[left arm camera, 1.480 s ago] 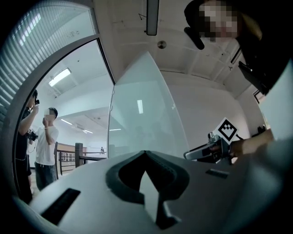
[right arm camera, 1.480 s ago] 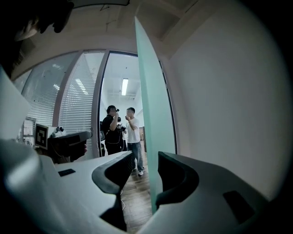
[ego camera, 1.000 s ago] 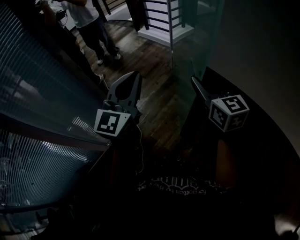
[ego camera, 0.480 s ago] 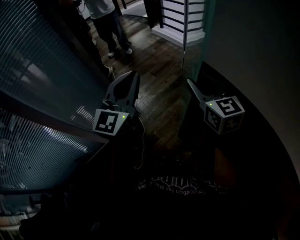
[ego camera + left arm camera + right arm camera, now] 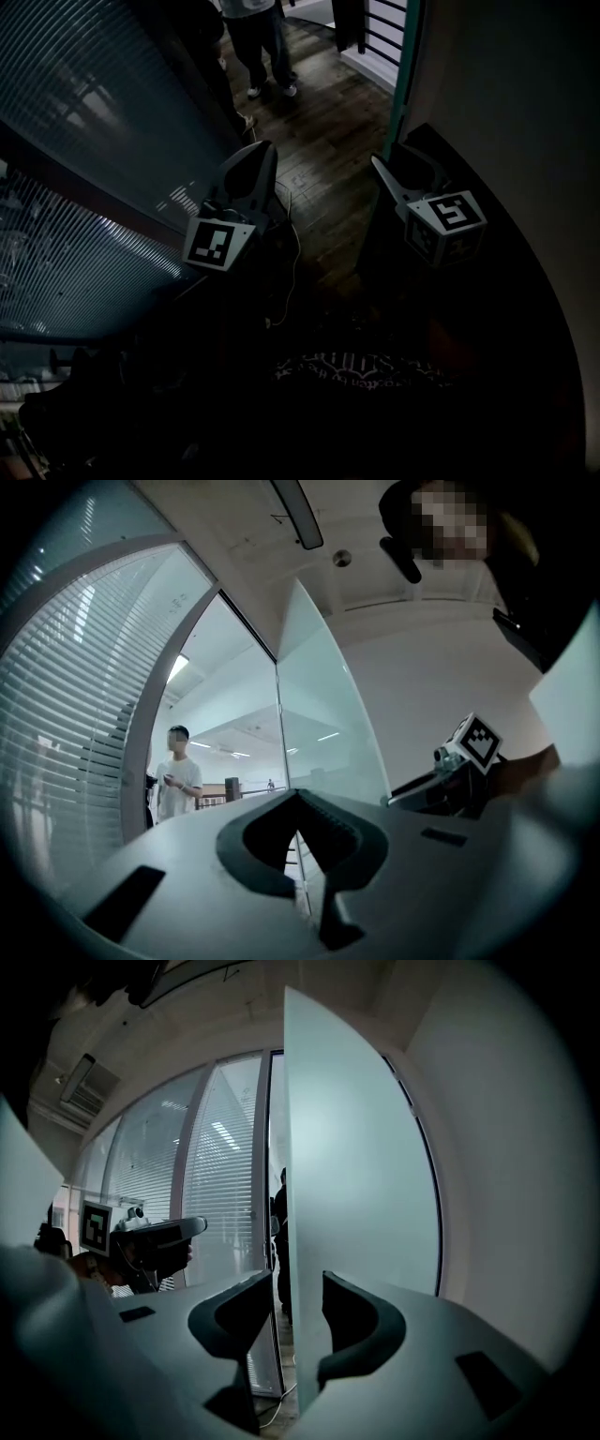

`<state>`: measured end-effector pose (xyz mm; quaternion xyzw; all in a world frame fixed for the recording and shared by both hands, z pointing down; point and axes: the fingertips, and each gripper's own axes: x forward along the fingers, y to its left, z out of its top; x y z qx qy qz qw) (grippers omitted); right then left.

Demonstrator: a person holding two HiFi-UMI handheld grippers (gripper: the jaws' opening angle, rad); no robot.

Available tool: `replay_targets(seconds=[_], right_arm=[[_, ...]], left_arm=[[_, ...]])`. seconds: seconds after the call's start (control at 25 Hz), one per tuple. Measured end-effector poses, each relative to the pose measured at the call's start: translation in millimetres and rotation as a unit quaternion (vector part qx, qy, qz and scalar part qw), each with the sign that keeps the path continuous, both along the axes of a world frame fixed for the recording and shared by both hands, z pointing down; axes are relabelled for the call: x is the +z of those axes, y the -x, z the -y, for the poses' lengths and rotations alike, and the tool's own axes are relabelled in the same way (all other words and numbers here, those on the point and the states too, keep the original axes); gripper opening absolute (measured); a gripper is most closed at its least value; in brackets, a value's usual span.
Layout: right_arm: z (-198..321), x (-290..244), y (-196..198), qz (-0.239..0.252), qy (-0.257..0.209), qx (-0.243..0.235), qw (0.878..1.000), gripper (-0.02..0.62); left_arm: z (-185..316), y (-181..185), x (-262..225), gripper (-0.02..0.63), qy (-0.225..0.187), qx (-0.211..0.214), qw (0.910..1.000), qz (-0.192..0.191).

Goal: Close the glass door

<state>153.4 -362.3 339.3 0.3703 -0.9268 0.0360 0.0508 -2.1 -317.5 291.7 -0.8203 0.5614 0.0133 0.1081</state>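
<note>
The left tool [image 5: 298, 799] hangs with its jaws pressed together, nothing between them. Near it, the right tool [image 5: 297, 1288] has its jaws apart, straddling the free edge of the glass door [image 5: 356, 1147], which stands open beside a white wall [image 5: 487, 1166]. Farther off, a person [image 5: 176, 782] stands on the wooden floor [image 5: 323, 141], next to the slatted blinds [image 5: 84, 103].

**Inspector:** Glass door [image 5: 356, 1194], colour?

**Assistant:** Pale milky green pane, teal along its edge.

**Inspector:** Tools?

**Assistant:** Left gripper [image 5: 296, 799] and right gripper [image 5: 298, 1283]: grey shells, black linings. Marker cubes [image 5: 217, 244]: white with black square patterns.

**Inspector:** Surroundings?

**Assistant:** Blinds [image 5: 94, 103]: fine bluish-grey horizontal stripes. Floor [image 5: 323, 141]: dark brown planks. A bystander's T-shirt [image 5: 176, 785]: white.
</note>
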Motion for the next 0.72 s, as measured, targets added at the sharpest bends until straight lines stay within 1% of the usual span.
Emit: replay_targets(seconds=[0.24,0.4,0.56,0.72], right_arm=[[4,-1,31,0.004,-0.003,-0.035,0.999,0.155],[9,-1,46,0.005,-0.009,-0.050,0.999,0.155],[15,2,61,0.001,-0.024,-0.057,0.998,0.155],[24,4,77,0.011,-0.021,-0.073,0.997,0.155]], left_arm=[[-15,25,4,0.002,0.007,-0.043,0.9990,0.005],[-24,39,6,0.002,0.011,-0.072,0.9973,0.007],[-30,53,13,0.002,0.018,-0.099,0.9949,0.007],[-29,68,15,0.002,0.021,-0.123,0.9921,0.009]])
